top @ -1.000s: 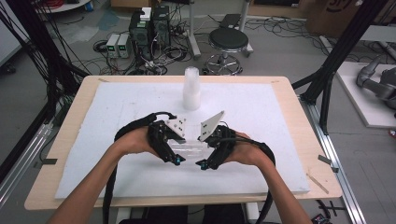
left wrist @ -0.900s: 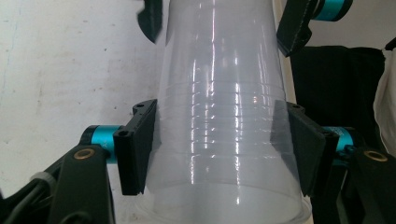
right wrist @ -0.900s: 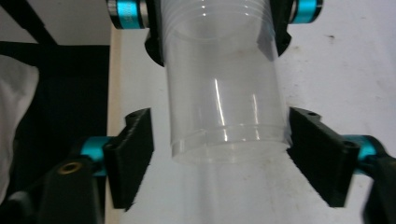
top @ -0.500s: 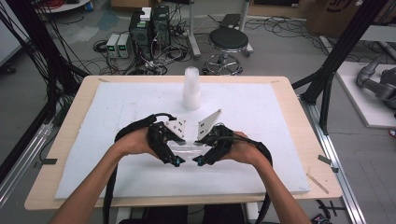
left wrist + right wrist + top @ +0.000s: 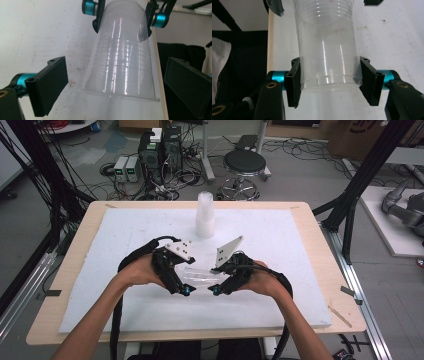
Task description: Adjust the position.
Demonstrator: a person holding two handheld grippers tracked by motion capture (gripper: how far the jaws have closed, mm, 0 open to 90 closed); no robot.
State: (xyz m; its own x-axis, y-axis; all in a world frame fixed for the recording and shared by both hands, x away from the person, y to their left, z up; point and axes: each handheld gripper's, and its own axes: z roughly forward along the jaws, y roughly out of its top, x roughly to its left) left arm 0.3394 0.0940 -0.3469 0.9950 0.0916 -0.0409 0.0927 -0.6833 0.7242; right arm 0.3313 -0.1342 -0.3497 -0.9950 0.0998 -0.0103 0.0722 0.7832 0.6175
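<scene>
**Cup passed to right gripper, lying level between the two hands**

A clear plastic cup (image 5: 200, 279) is held just above the white table cover (image 5: 300, 250), near the person's edge, lying on its side. Its long axis runs level from one gripper to the other: the narrow base end is toward the right gripper (image 5: 216, 290), the wide rim end toward the left gripper (image 5: 186, 291).

The right gripper is clenched on the cup; in the right gripper view both black pads are pressed against the cup (image 5: 327, 57) near its base, one on each side. The left gripper (image 5: 117, 82) is released: its jaws have just been opening, and in the left gripper view the rim of the cup (image 5: 122, 67) is seen between them with clear gaps on both sides, neither pad touching.

The cup is therefore carried by the right hand alone. Judged from this, any withdrawal of the left gripper would have to go along the cup's axis, away from the rim, or the rim may be clipped.

A stack of cups (image 5: 205, 217) stands upright farther back on the cover, well apart from both hands, about equally near to either.
</scene>
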